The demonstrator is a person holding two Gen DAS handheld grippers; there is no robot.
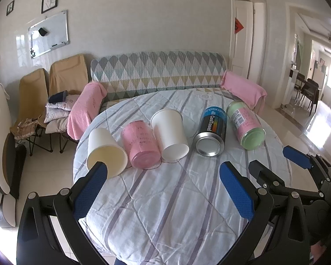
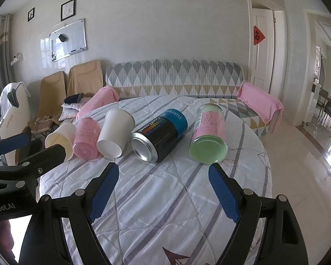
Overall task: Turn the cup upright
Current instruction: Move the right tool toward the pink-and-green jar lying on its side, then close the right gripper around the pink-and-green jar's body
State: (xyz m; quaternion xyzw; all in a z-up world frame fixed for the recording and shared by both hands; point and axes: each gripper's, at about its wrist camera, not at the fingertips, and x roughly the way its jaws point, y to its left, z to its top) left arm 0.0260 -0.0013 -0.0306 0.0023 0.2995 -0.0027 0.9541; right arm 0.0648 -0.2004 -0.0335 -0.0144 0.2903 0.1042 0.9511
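Five containers lie on their sides in a row on the round table: a cream paper cup, a pink cup, a white paper cup, a black and blue can and a green and pink glass. My left gripper is open and empty, its left pad close to the cream cup's rim. My right gripper is open and empty, in front of the can and the green glass. The white cup, pink cup and cream cup lie left of it.
A striped quilt covers the table. A patterned sofa with pink towels stands behind it. Folding chairs stand at the left. A tiled floor and doorway lie to the right.
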